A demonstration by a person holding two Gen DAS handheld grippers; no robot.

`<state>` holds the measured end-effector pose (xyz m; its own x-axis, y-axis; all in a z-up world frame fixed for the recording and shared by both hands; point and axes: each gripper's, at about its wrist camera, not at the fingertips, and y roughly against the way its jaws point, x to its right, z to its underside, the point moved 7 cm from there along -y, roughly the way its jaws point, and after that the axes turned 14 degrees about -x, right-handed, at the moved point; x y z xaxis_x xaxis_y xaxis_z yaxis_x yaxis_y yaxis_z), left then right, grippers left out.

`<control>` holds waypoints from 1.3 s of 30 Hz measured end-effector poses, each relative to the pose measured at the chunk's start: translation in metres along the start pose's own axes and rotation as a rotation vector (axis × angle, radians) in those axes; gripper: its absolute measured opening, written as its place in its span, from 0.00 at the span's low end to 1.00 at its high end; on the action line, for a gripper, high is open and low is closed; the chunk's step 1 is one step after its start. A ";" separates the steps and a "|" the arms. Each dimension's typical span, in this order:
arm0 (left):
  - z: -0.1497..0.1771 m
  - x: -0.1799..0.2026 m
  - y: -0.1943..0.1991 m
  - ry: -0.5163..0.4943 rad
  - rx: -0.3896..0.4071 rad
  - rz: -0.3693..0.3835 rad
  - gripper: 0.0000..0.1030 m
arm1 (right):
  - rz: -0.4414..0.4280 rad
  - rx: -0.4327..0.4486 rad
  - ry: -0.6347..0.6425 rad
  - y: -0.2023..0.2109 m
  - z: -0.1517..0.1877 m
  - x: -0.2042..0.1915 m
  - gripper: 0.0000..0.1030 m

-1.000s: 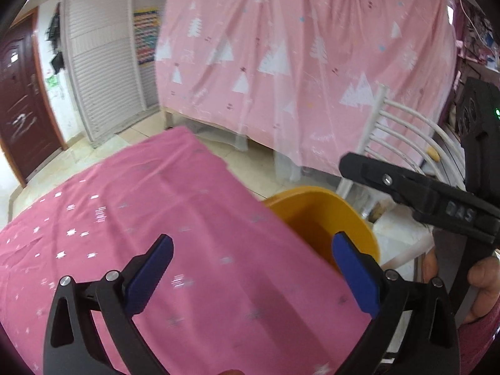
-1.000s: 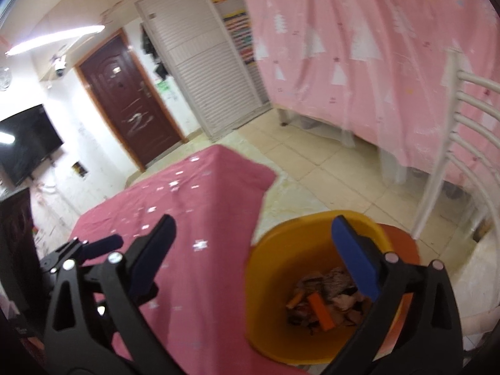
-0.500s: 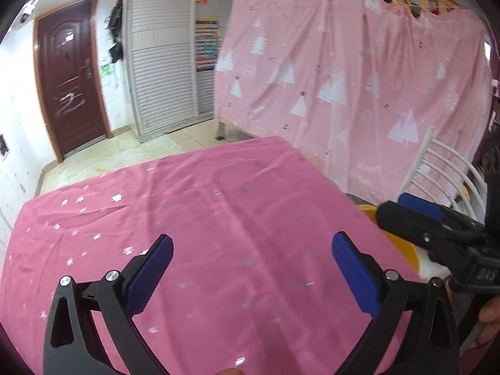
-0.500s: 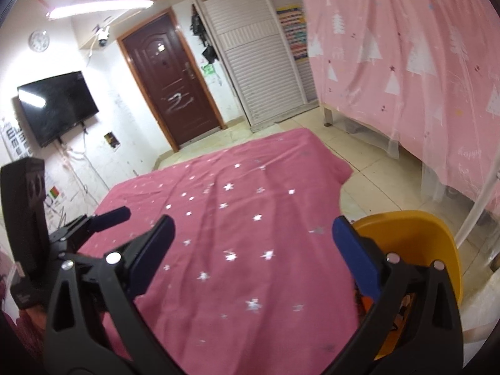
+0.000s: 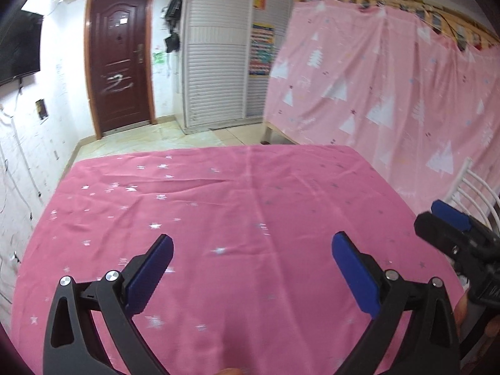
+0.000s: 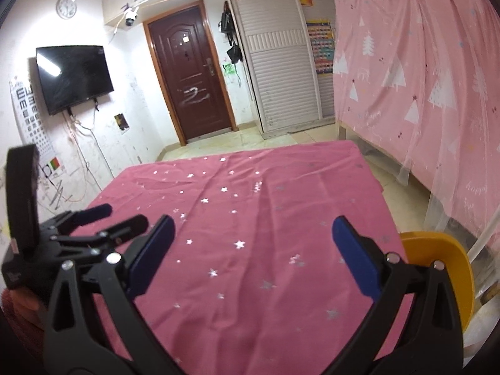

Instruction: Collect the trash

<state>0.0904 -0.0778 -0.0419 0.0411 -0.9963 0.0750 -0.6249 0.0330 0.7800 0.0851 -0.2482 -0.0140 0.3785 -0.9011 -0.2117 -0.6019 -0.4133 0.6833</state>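
My left gripper (image 5: 251,251) is open and empty above the pink star-print tablecloth (image 5: 225,218). My right gripper (image 6: 253,240) is also open and empty above the same cloth (image 6: 250,218). The yellow trash bin (image 6: 443,268) stands off the table's right edge, partly hidden behind my right finger; its contents do not show. The right gripper shows at the right edge of the left wrist view (image 5: 453,234), and the left gripper shows at the left of the right wrist view (image 6: 93,222). No trash is visible on the cloth.
A pink curtain with white trees (image 5: 390,100) hangs along the right. A white slatted chair (image 5: 478,193) stands by the table's right side. A brown door (image 6: 190,78), a white shuttered closet (image 6: 281,62) and a wall television (image 6: 73,75) are at the back.
Both grippers have swung left, away from the yellow bin, and now face the table. The bin has left the left wrist view and sits at the right edge of the right wrist view.
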 end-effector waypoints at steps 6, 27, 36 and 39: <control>0.000 -0.030 0.010 0.041 0.029 -0.045 0.92 | 0.009 -0.013 0.041 -0.012 0.003 -0.020 0.94; 0.002 -0.061 0.003 0.107 0.025 -0.100 0.92 | 0.031 -0.028 0.077 -0.021 0.007 -0.030 0.94; 0.002 -0.058 0.002 0.097 0.021 -0.101 0.92 | 0.024 -0.032 0.075 -0.022 0.008 -0.030 0.94; 0.002 -0.058 0.002 0.097 0.020 -0.100 0.92 | 0.024 -0.032 0.074 -0.022 0.008 -0.030 0.94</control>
<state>0.0849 -0.0197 -0.0457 0.1785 -0.9822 0.0581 -0.6296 -0.0686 0.7739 0.0809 -0.2129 -0.0281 0.4163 -0.8978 -0.1437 -0.5886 -0.3866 0.7100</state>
